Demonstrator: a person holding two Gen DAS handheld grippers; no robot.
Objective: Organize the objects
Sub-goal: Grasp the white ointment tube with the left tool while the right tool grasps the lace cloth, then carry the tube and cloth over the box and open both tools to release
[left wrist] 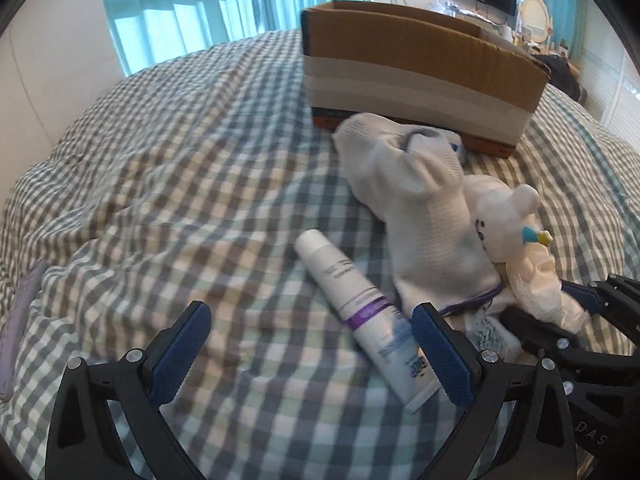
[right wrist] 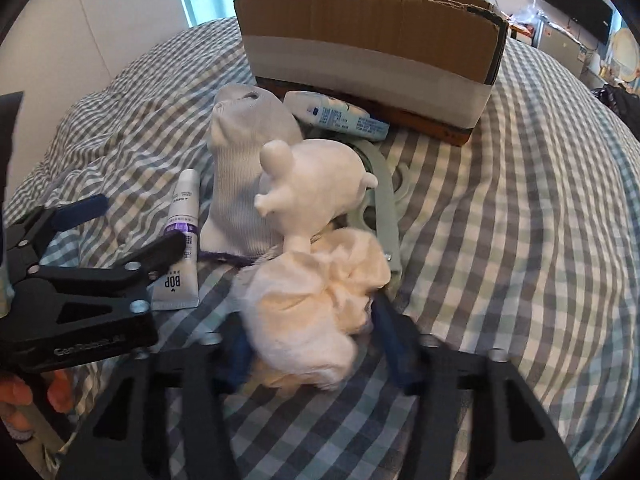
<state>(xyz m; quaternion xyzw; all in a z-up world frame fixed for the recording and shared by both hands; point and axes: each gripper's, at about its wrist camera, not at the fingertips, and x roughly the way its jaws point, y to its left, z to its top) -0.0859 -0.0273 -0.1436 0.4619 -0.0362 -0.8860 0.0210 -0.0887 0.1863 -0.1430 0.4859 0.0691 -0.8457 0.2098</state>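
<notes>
Right gripper (right wrist: 312, 344) clamped on crumpled white cloth (right wrist: 316, 316) at 6 o'clock of white plush toy (right wrist: 320, 188), left gripper (left wrist: 312, 352) open with nothing between its pads, white purple-banded tube (left wrist: 360, 312) at its 1 o'clock, open brown cardboard box (left wrist: 420, 56) at 12 on checked bedsheet (left wrist: 180, 180).

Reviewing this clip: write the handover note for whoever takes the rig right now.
Left gripper: open, beside the white tube, nothing held.
Right gripper: jaws around the white cloth of the plush toy; grip unclear in the blur.
On the checked bedspread: white sock, tube, toy and tissue pack, all in front of the cardboard box.
Done: no item seen boxed.
Left: box every item.
</notes>
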